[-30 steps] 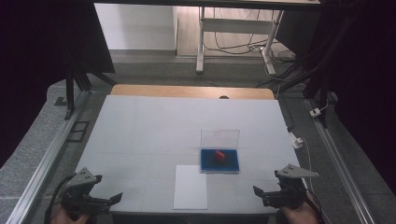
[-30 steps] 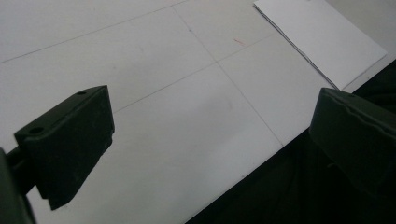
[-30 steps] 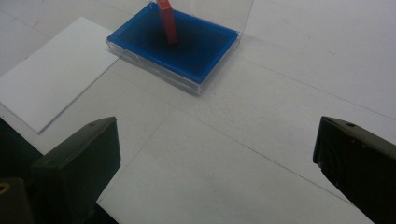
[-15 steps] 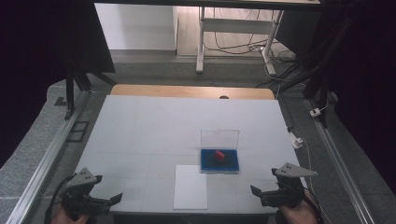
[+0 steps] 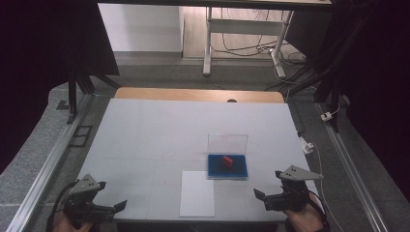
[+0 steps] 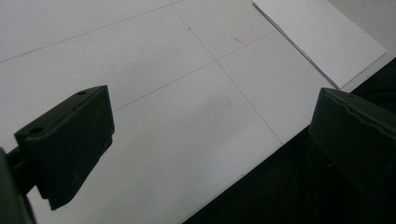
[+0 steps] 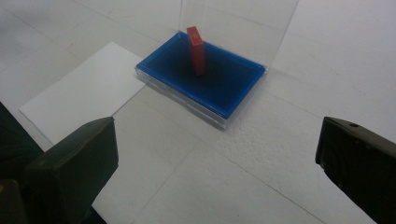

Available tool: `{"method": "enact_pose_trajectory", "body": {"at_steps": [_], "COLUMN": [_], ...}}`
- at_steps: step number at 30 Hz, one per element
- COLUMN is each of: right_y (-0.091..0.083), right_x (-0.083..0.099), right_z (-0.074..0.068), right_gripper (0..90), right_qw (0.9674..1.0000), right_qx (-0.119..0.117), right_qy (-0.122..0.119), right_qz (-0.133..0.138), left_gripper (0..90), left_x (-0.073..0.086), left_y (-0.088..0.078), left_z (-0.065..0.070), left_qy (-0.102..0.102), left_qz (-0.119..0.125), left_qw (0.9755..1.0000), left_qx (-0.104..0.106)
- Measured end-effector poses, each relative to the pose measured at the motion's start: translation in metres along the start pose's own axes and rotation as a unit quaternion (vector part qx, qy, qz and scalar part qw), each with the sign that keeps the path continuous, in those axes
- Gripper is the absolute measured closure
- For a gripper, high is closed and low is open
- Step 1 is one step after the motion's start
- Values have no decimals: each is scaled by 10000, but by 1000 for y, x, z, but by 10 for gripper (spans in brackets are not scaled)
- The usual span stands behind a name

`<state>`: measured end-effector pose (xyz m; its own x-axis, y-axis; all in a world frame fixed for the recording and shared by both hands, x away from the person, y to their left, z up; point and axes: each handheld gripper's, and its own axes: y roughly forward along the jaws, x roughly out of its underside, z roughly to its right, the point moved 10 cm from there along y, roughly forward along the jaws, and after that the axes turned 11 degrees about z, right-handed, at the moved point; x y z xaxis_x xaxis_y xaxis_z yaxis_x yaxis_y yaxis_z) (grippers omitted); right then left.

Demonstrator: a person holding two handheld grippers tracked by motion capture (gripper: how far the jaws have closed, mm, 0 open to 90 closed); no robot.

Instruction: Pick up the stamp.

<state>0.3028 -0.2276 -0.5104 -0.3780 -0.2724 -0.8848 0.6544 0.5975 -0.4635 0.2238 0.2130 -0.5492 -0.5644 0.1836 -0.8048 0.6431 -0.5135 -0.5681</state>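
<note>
Both the left gripper (image 5: pixel 116 207) and right gripper (image 5: pixel 259 197) hover with jaws spread wide and empty, the right facing what seems a red block (image 7: pixel 196 49) upright in the blue tray (image 7: pixel 233 88)

Dim surroundings, brightly lit, soft-focus table (image 5: pixel 159 140)

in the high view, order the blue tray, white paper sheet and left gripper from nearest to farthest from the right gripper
1. Blue tray, just ahead and left of the right gripper, holding the red block.
2. White paper sheet, farther left at the table's near edge.
3. Left gripper, at the near left corner.
</note>
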Motion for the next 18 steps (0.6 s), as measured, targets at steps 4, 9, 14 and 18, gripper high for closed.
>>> {"method": "enact_pose_trajectory", "body": {"at_steps": [4, 9, 14, 18], "right_y": [5, 12, 17, 22], "right_x": [-2, -5, -5, -8], "right_z": [-4, -10, -11, -12], "right_gripper": [0, 0, 0, 0], "right_qw": [10000, 9996, 9994, 9994], "right_qx": [-48, -199, -223, -229], "right_qy": [-62, -195, -257, -242], "right_qz": [-14, -48, -91, -72], "left_gripper": [4, 4, 5, 5], "left_x": [0, 0, 0, 0], "left_y": [0, 0, 0, 1], "left_z": [0, 0, 0, 0], "left_qy": [4, 6, 12, 20], "left_qz": [-4, -8, -19, -27], "left_qw": [10000, 10000, 10000, 10000], "left_qx": [-7, -11, -6, -13]}}
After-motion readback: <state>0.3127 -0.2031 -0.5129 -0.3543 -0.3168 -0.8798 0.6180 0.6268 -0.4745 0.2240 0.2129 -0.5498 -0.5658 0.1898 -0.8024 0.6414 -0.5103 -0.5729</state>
